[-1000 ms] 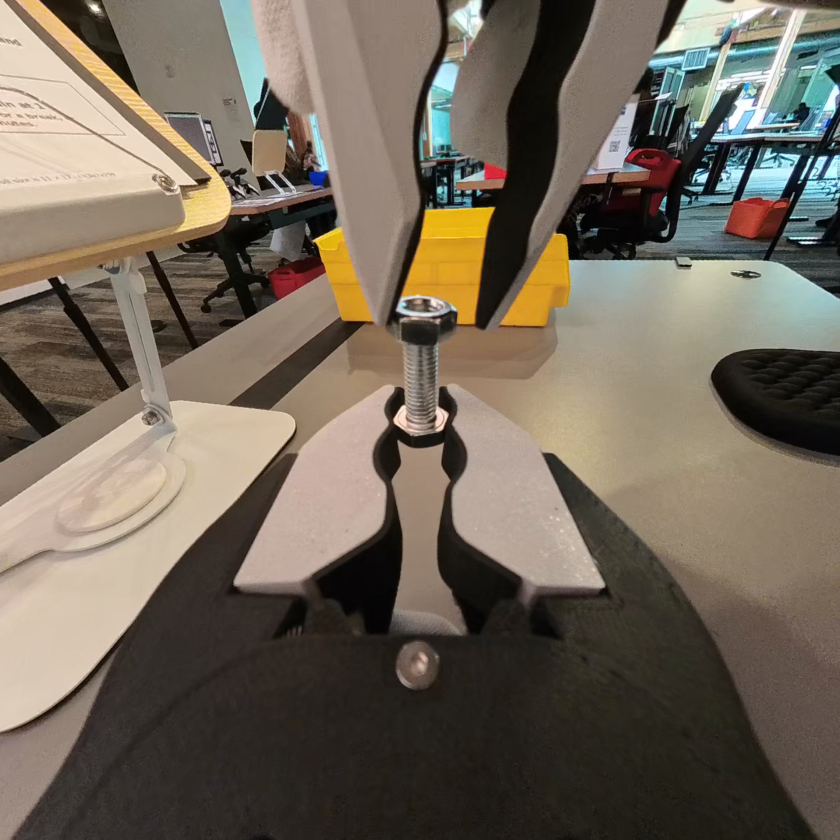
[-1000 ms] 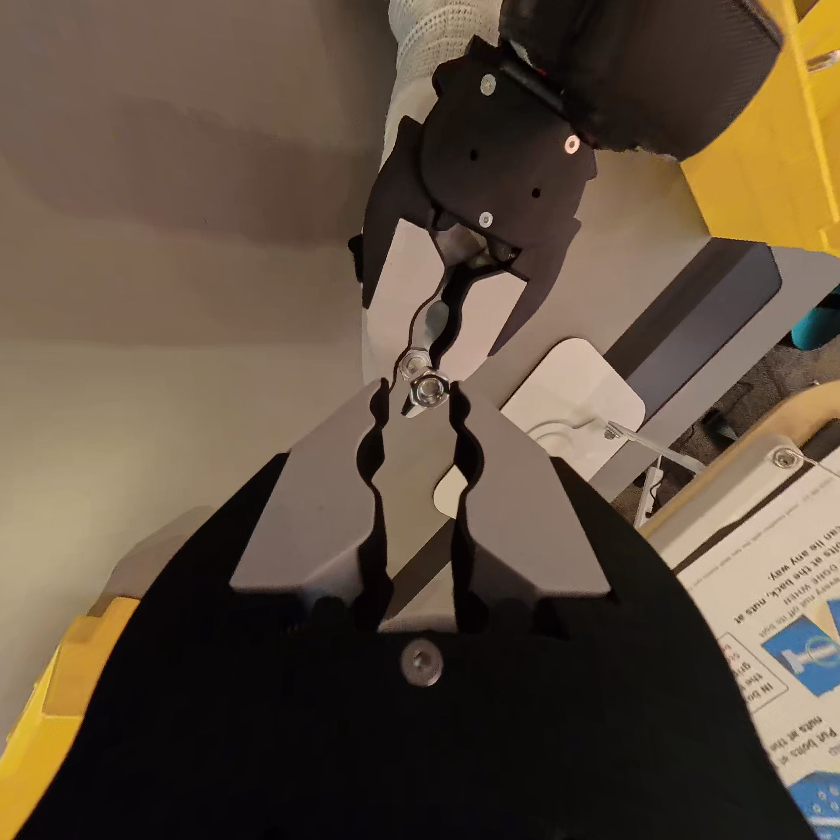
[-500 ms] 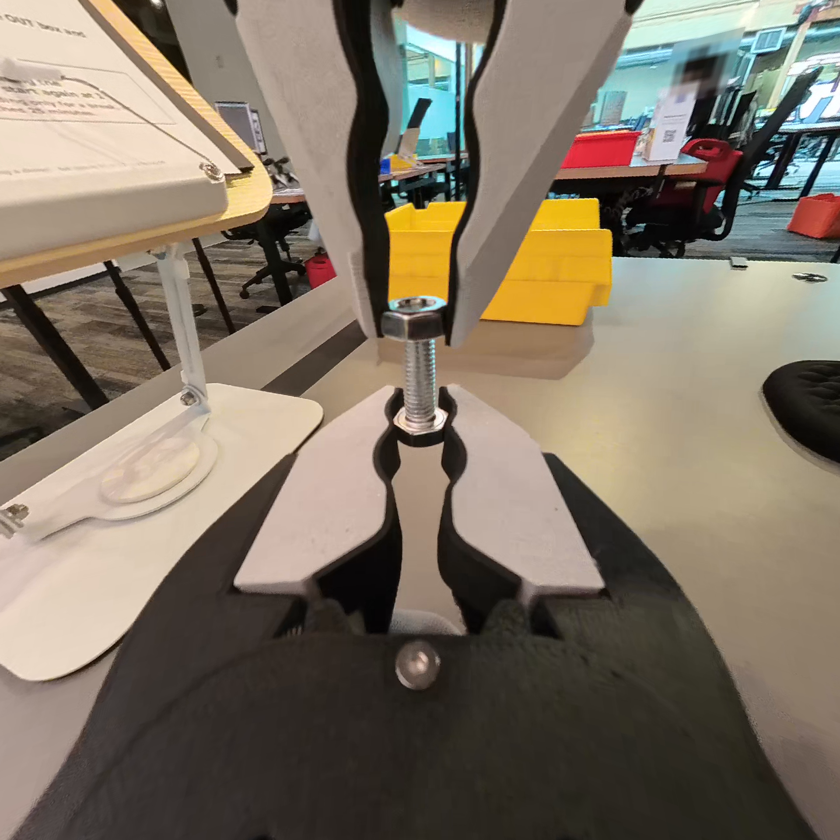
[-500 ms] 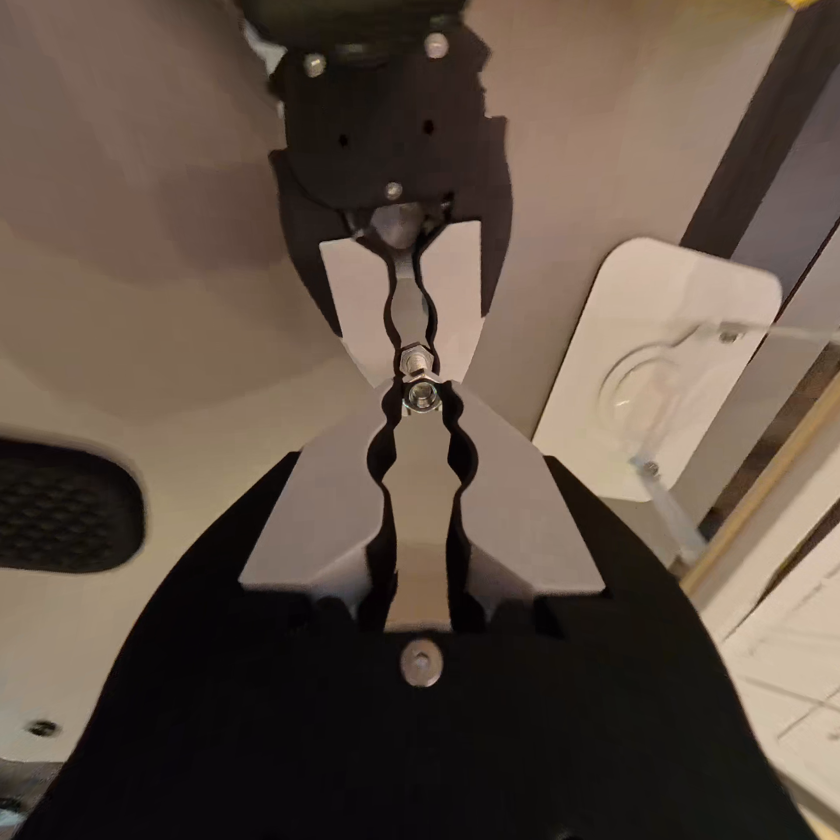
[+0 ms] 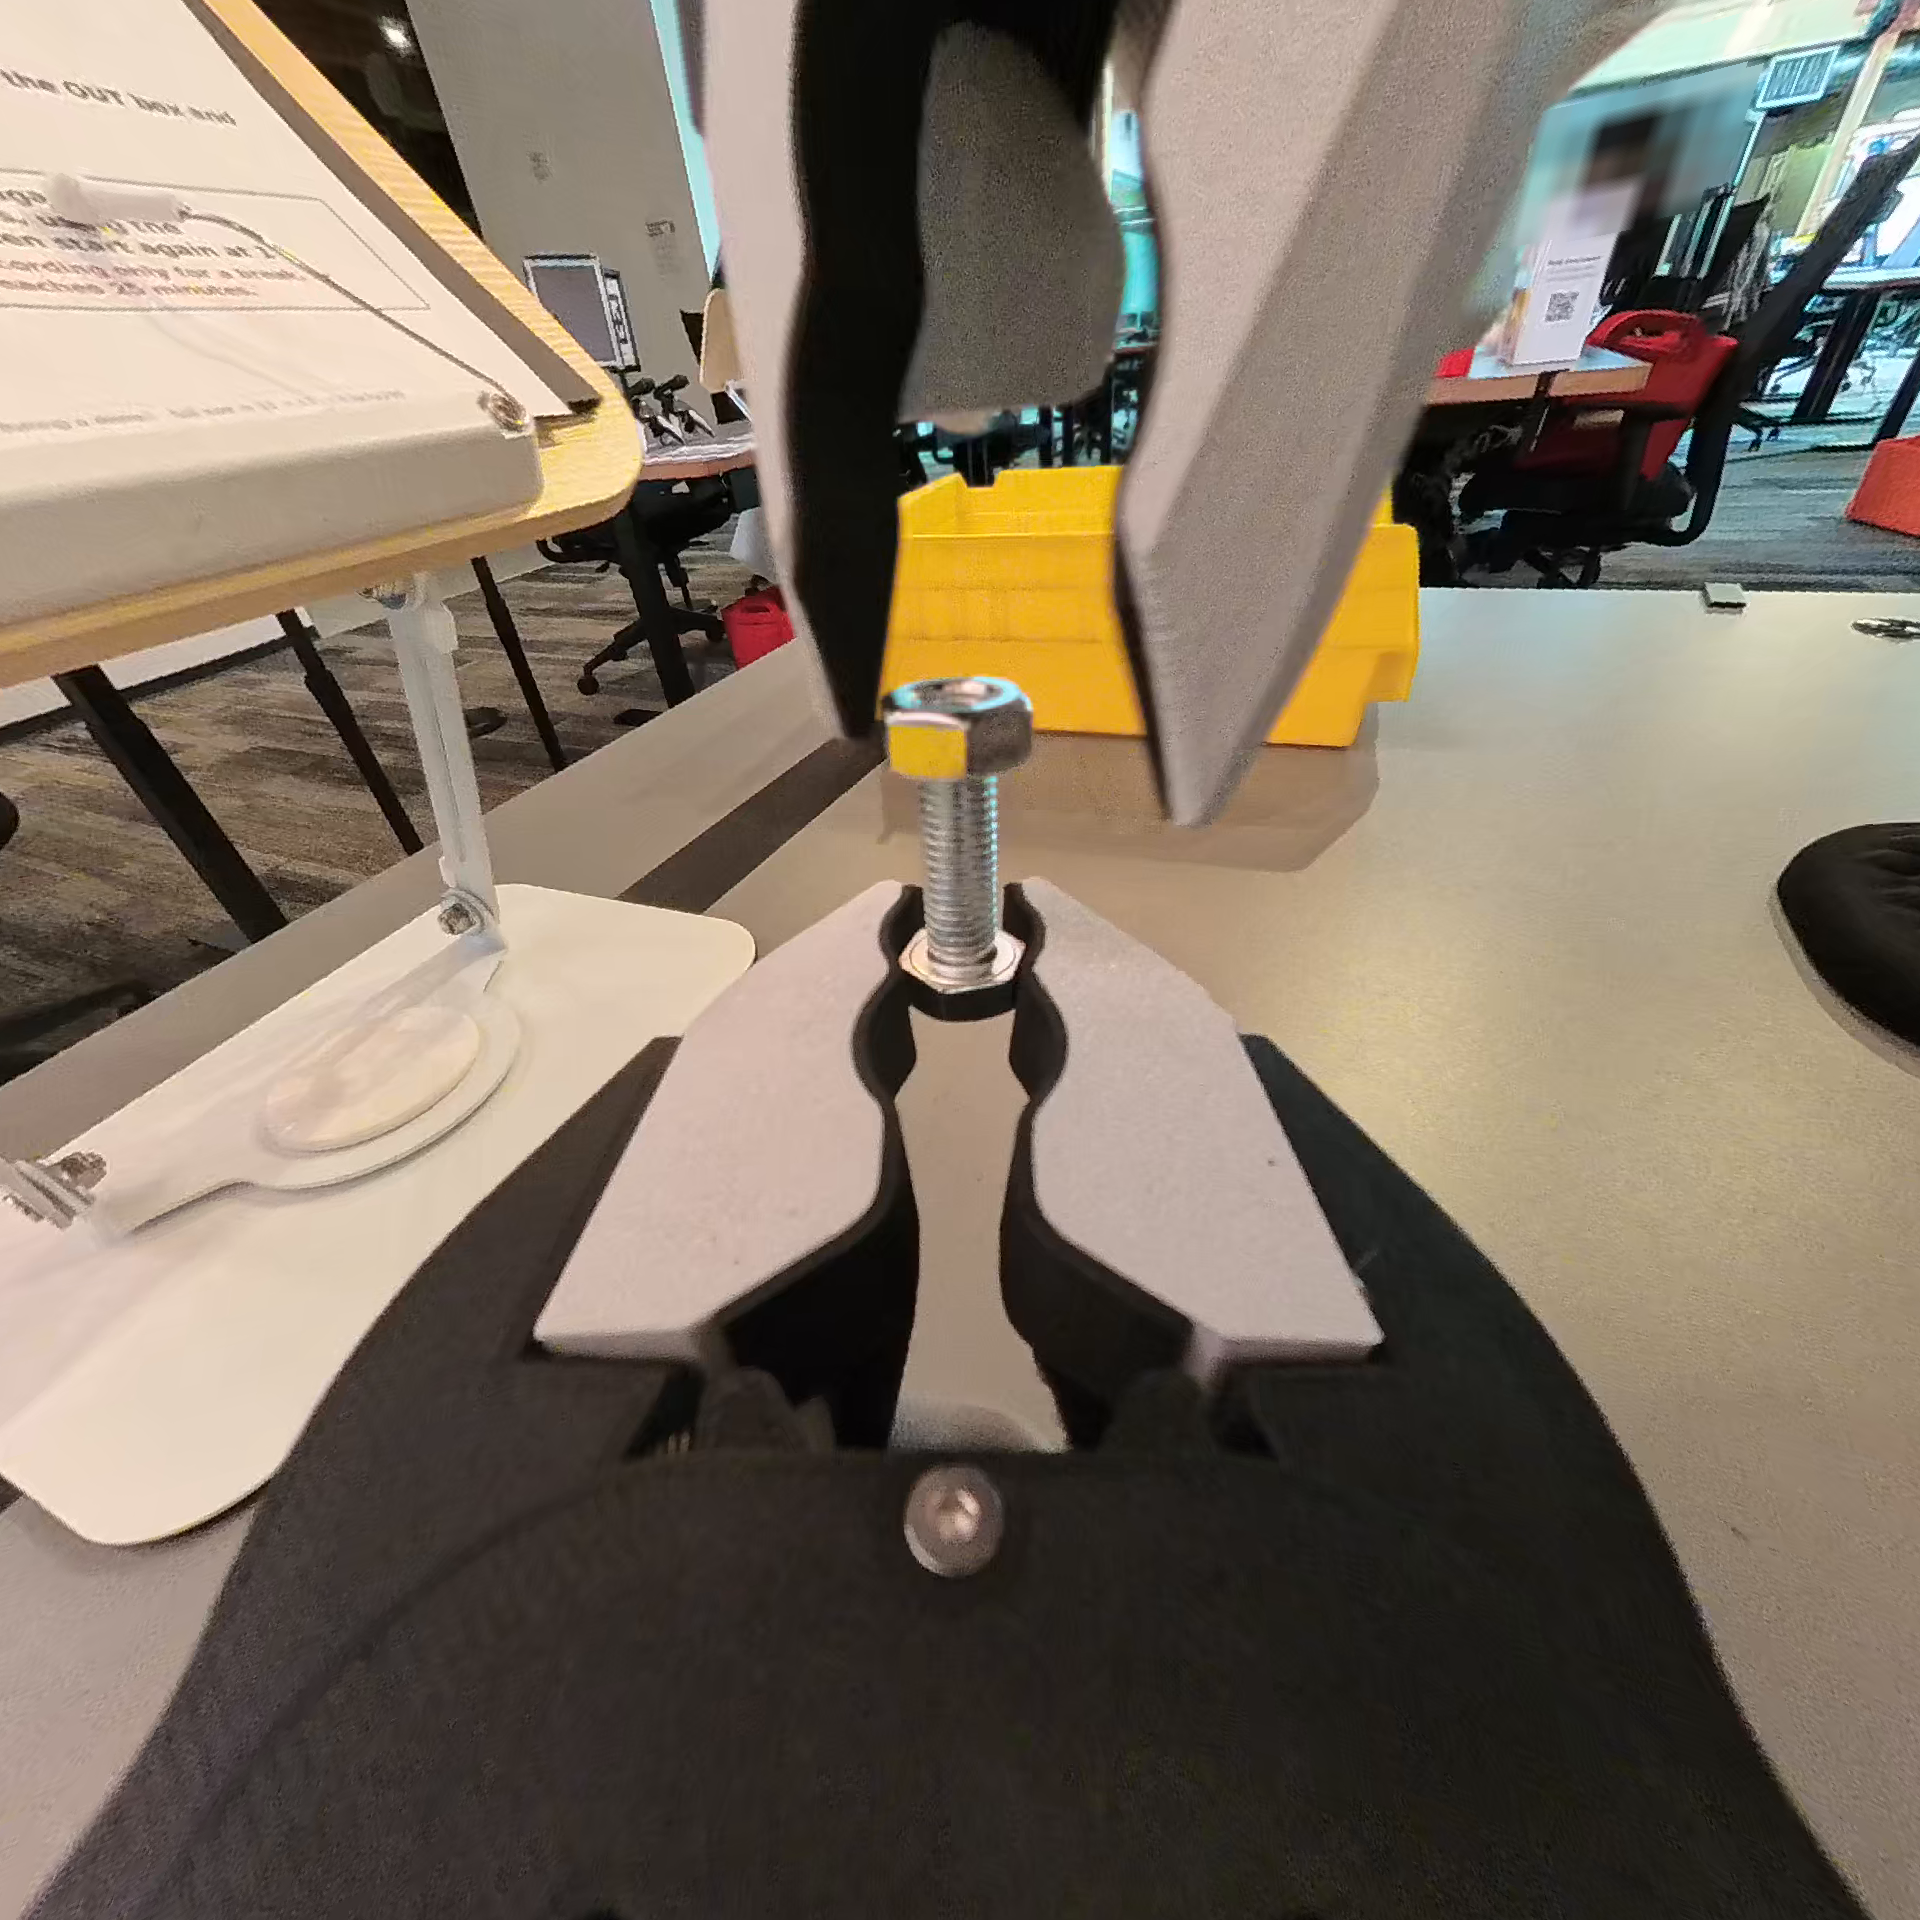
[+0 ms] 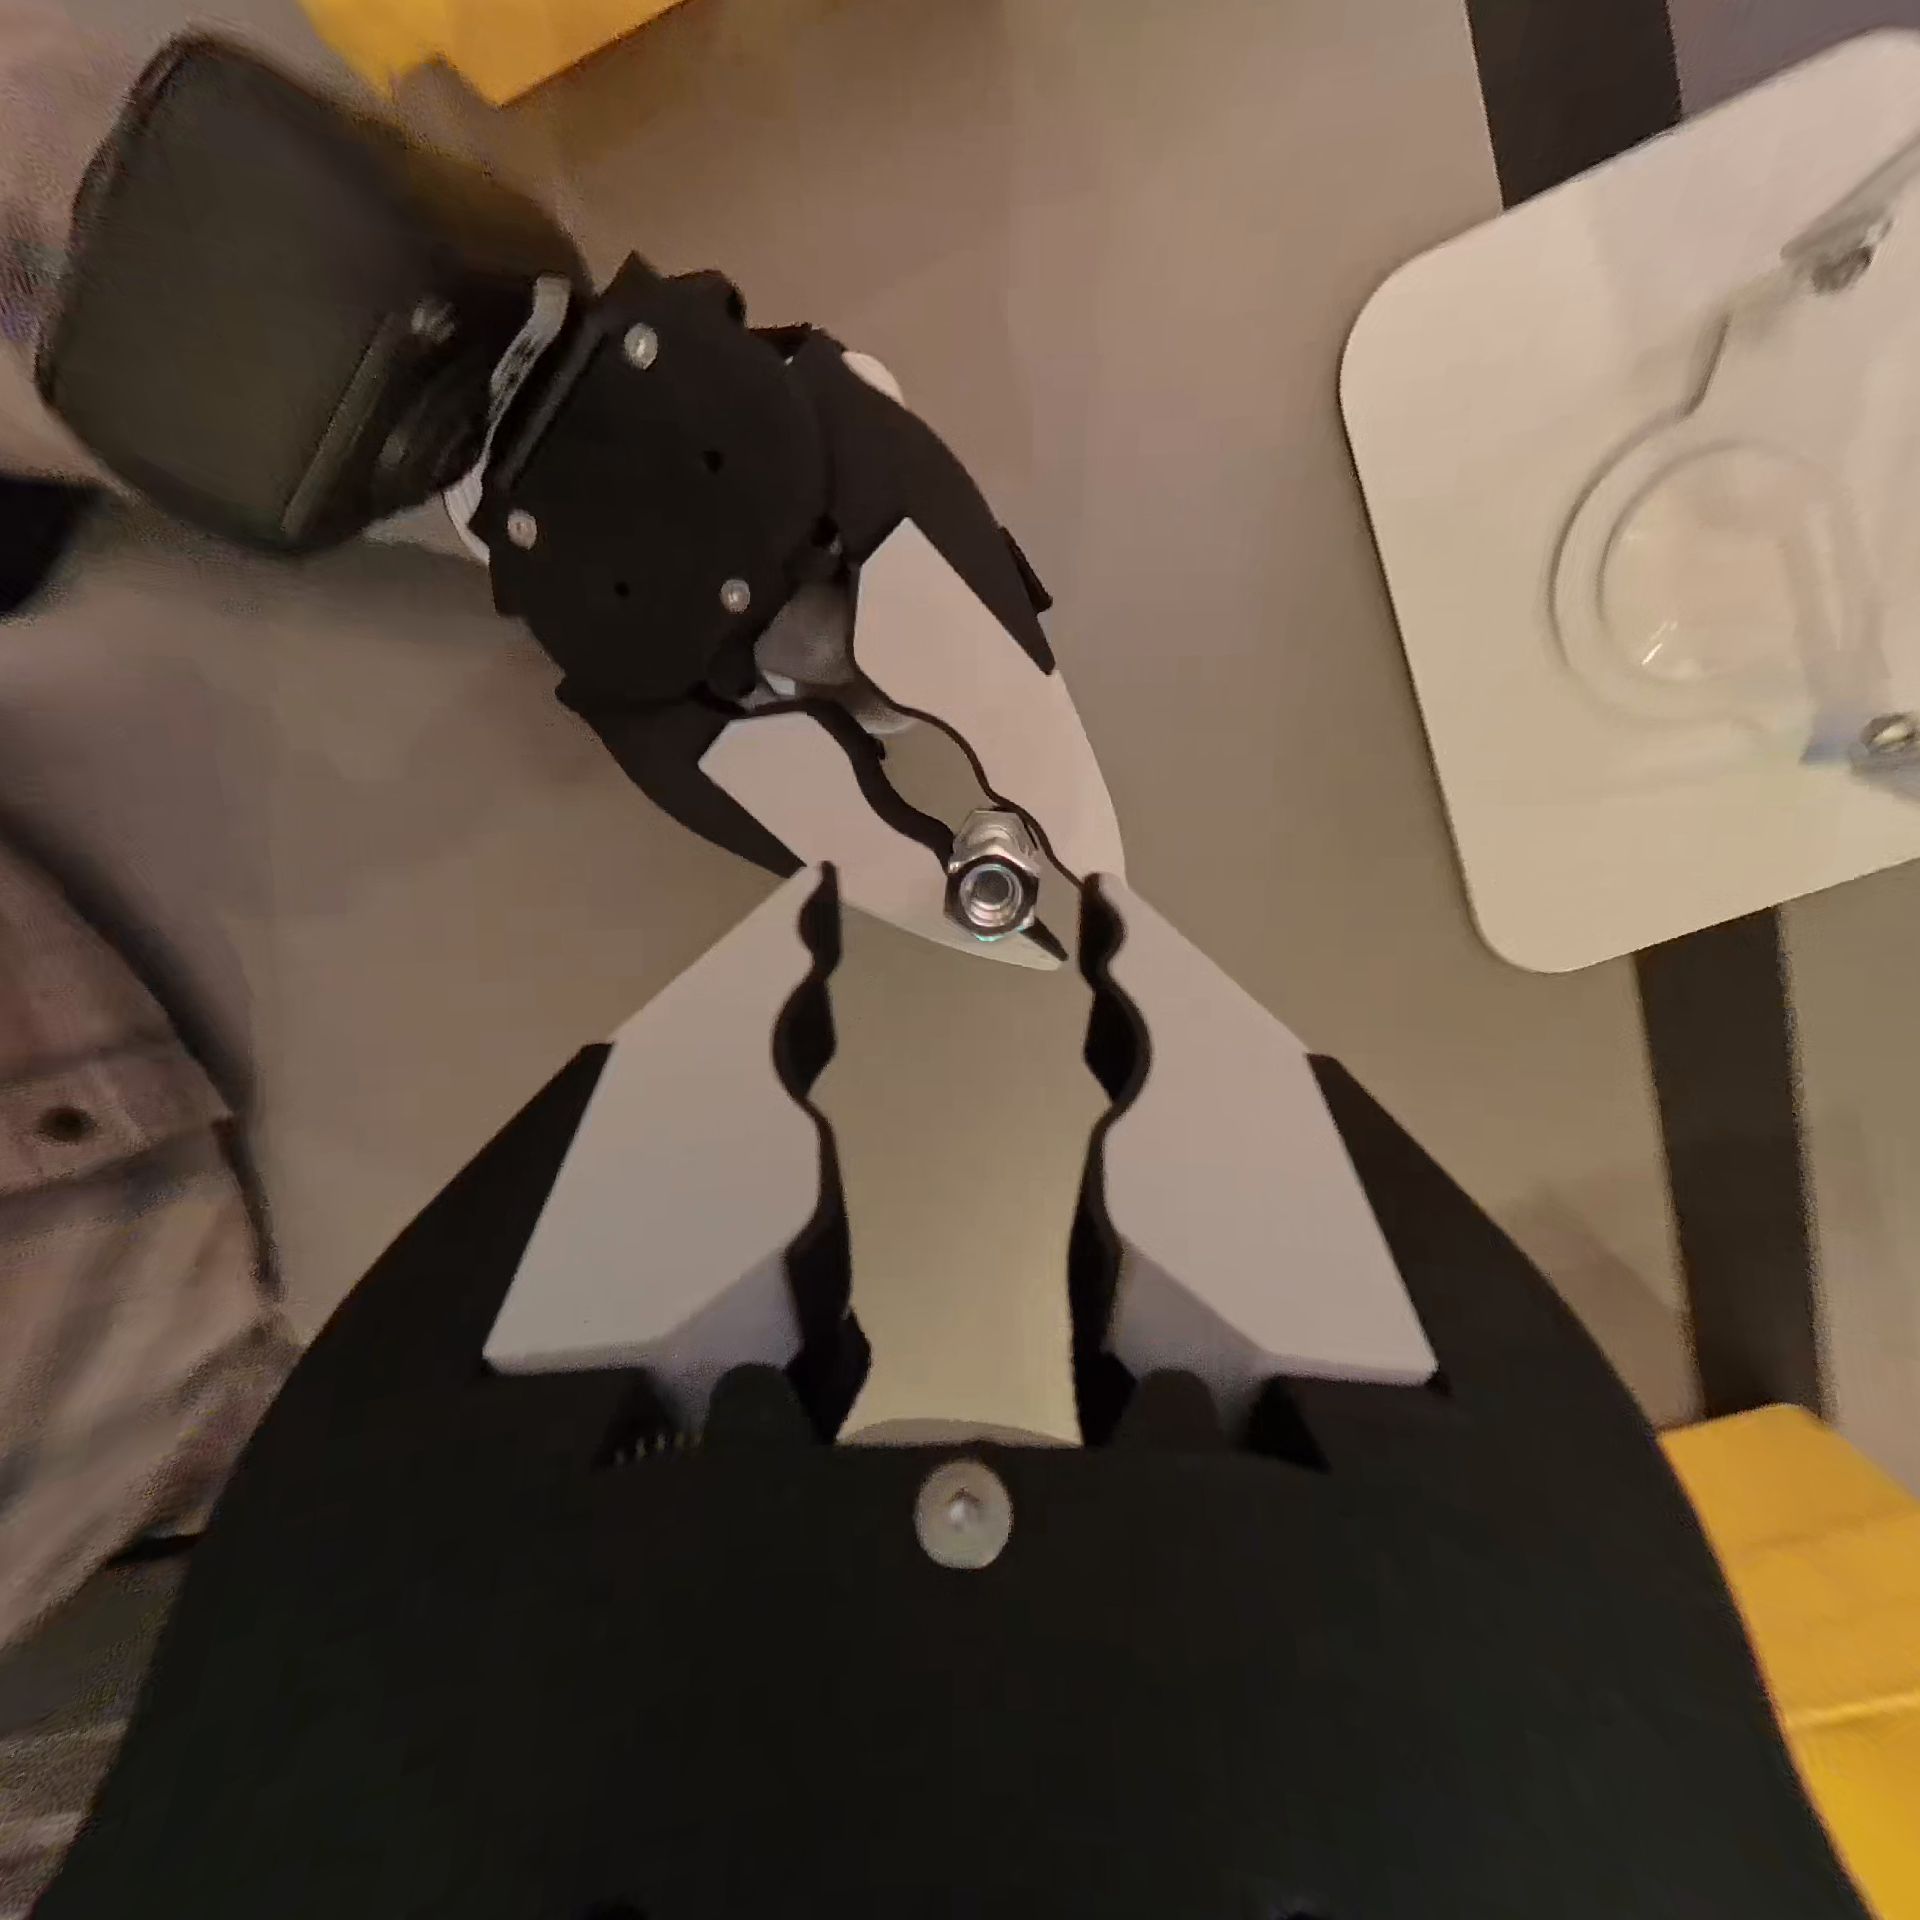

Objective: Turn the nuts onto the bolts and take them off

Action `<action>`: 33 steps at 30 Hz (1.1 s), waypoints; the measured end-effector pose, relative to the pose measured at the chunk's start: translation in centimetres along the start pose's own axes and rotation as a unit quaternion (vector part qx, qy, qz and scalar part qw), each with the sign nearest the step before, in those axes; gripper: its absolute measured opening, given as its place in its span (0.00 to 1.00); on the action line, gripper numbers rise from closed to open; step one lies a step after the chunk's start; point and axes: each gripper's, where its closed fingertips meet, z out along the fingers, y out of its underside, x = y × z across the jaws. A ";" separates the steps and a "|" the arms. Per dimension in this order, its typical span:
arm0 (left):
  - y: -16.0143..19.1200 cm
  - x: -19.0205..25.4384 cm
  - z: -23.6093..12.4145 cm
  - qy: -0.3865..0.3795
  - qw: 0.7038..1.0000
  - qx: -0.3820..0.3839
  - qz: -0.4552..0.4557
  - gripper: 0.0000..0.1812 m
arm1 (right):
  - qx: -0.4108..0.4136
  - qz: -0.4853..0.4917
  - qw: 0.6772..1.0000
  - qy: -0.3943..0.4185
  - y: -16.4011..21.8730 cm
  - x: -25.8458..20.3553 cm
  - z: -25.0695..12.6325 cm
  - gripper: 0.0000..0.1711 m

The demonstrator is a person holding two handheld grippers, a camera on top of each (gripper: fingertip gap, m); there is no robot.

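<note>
The left gripper clamps the bolt by its head; the right gripper, jaws parted, straddles the nut, mid-regrip; closing and twisting comes next.

My left claw is hiding the bolt's head. My right claw's body is running off the top edge, and a sleeve is blurring.

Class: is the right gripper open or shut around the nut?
Open: the right gripper has its fingers spread clear of the nut.
</note>
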 end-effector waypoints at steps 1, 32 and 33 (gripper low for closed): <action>0.0 0.0 0.0 0.002 1.000 0.001 -0.001 0.08 | -0.004 -0.035 0.999 0.006 0.0 0.1 -0.2 0.31; -0.2 -0.3 -0.2 -0.003 1.000 0.010 -0.011 0.08 | -0.033 -0.013 0.999 0.002 -0.6 0.6 -0.1 0.12; -0.2 -0.2 -0.1 -0.002 1.000 0.007 -0.008 0.08 | -0.027 0.007 1.000 0.000 -0.4 0.6 -0.2 0.14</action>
